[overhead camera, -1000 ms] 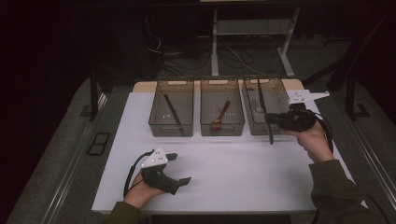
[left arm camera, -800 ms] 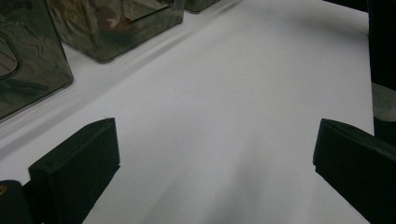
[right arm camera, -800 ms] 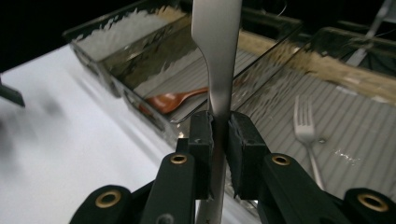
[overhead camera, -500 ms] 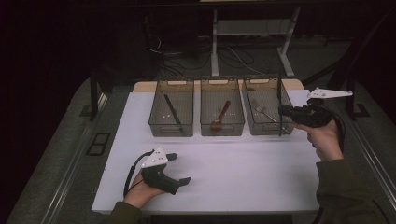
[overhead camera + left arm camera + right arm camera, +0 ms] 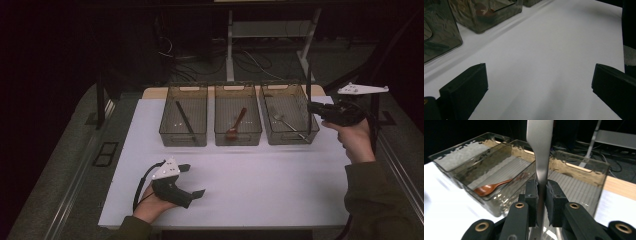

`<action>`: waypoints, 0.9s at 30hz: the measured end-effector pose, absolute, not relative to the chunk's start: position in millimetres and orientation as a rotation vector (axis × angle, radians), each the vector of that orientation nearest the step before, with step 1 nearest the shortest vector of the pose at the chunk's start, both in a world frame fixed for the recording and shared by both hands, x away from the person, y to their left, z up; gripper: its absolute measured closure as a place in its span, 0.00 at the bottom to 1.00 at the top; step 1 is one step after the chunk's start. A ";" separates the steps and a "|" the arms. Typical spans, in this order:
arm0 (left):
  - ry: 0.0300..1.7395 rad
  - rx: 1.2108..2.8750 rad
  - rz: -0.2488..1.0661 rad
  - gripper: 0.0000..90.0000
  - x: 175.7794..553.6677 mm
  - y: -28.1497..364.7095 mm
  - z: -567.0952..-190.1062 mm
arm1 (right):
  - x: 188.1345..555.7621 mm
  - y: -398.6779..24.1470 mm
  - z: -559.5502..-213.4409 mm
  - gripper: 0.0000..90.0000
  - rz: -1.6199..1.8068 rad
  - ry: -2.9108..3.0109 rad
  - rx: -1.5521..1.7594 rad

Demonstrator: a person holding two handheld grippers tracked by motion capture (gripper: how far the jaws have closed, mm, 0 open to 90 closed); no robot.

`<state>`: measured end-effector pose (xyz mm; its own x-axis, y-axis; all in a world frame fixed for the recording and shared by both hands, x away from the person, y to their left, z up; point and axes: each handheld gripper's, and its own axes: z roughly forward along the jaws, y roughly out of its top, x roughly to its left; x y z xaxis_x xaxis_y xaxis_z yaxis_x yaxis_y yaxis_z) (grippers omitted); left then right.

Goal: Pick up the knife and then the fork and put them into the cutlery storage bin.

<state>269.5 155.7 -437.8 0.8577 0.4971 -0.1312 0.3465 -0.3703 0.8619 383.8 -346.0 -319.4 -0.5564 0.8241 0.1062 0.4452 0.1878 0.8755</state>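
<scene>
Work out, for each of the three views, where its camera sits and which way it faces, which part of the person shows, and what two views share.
High view: fixed above the person's side, facing forward and down on the white table; forearms, left gripper, right gripper.
Left gripper view: rides the left gripper, looking low across the table; open black fingers.
Right gripper view: rides the right gripper, shut on a metal utensil handle, facing the bins.
Shared: the wooden spoon in the middle bin.
</scene>
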 end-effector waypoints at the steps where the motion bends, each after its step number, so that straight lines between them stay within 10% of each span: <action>1: 0.619 1.994 0.183 0.00 269.4 155.6 -437.8 | 386.0 -346.6 -317.3 0.88 1.315 2.082 1.186; 27: 0.622 1.993 0.177 0.00 268.8 155.2 -438.1 | 446.6 -341.3 -349.2 0.88 1.029 2.181 1.261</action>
<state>268.8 155.2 -438.1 0.8570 0.4971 -0.1362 0.3506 -0.3685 0.8610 446.6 -341.3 -349.2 -0.5020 0.8649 0.0080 0.5560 0.3156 0.7689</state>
